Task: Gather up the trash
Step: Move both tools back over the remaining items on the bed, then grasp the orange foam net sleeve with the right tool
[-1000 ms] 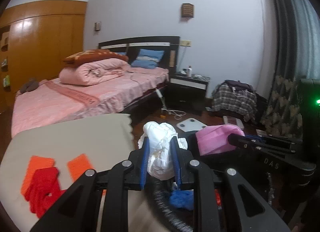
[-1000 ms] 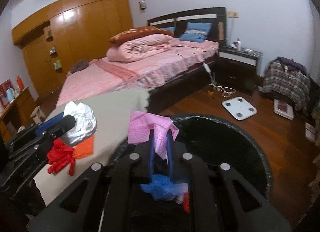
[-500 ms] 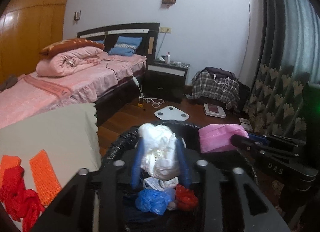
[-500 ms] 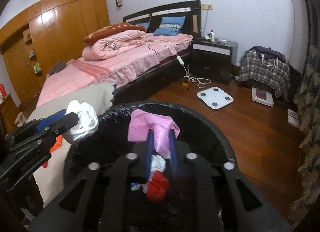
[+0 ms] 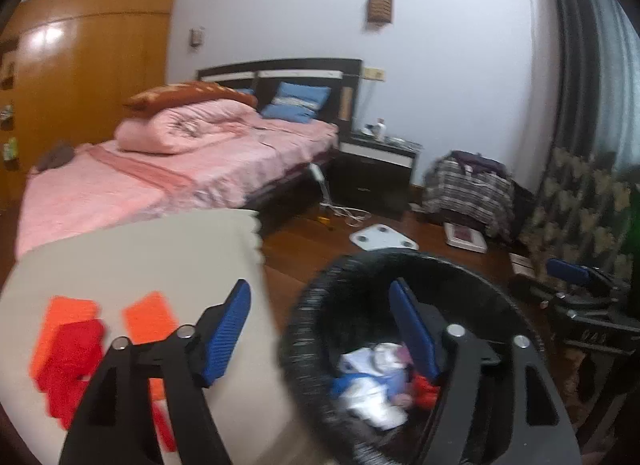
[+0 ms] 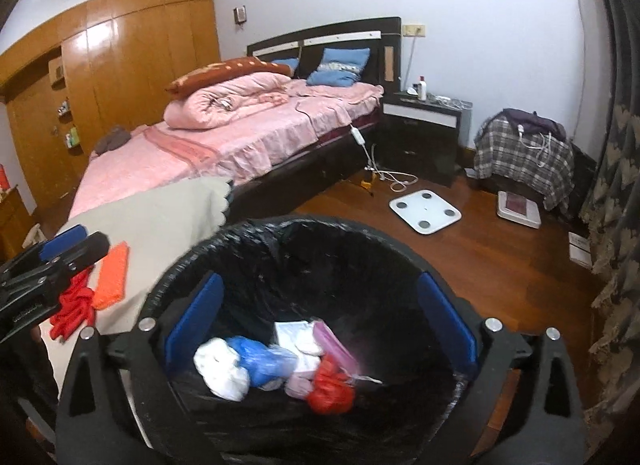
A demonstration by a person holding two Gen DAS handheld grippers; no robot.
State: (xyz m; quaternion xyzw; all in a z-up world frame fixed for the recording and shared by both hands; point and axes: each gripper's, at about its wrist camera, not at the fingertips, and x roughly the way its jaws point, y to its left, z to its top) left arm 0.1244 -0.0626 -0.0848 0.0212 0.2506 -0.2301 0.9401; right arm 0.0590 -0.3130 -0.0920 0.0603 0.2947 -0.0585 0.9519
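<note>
Black liner plastic rims the trash bin (image 6: 280, 233) directly beneath your right gripper (image 6: 320, 329), whose jaws are opening wide with nothing between them. At the bin's bottom lie the collected scraps (image 6: 276, 365): white, blue, pink and red crumpled pieces, soft and loosely heaped. Your left gripper (image 5: 324, 329) straddles the bin's left rim, its jaws also opening and empty, one blue pad over the beige table (image 5: 140, 249), the other over the bin. Left of that gripper, on the table, rest the red scrap (image 5: 68, 365) and two flat orange pieces (image 5: 150, 311), the red partly overlapping one orange piece. These probably come next; your left gripper is the nearer one, and each orange piece's long axis runs away from you. Beyond stands the pink bed (image 6: 240, 137).
</note>
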